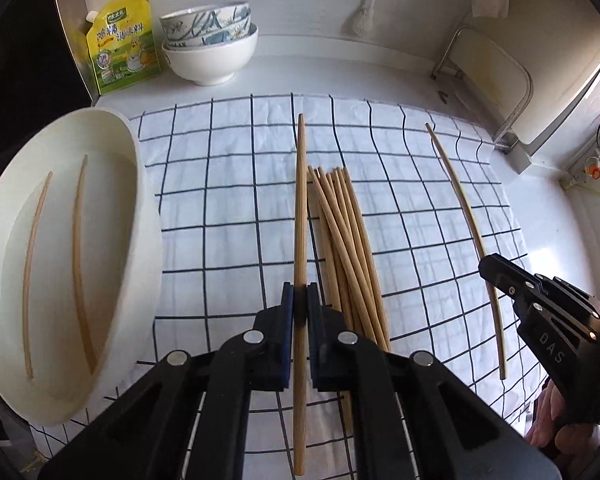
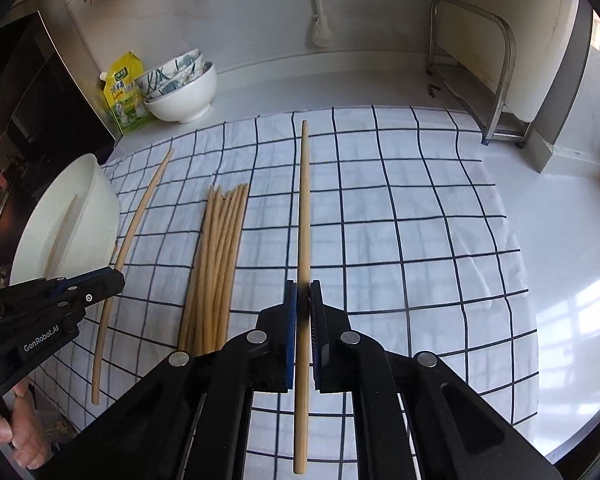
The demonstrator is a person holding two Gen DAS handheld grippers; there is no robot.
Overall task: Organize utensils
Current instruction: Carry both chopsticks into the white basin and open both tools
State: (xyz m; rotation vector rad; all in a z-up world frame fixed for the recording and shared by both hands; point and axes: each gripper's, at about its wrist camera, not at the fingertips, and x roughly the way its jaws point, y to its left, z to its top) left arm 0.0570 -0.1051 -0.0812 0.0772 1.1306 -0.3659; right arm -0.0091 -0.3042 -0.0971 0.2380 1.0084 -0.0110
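I hold one chopstick in each gripper, and the step in hand, as I judge it, is carrying them over to the white tub at my left, where two chopsticks already lie on its floor. To do it well I should keep each stick level and parallel to the tub's long side, bring the left one over the rim first, lower it until it is near the floor, and only then let go, so it does not bounce or land crosswise on the two inside. My right side has to cross over the loose bundle of chopsticks on the checked cloth, so I should lift clear of it and not drag the tip through.

My left gripper is pinched narrow on its chopstick, the blue pads touching the wood on both sides, gripping it a little behind the middle, with the long thin end pointing forward. My right gripper is likewise closed tight on its own chopstick, pads against the wood, the stick running straight ahead between the fingers. Both held sticks appear raised off the cloth, though I cannot tell how far. The bundle lies between my two grippers; the tub sits just beyond the cloth's left edge
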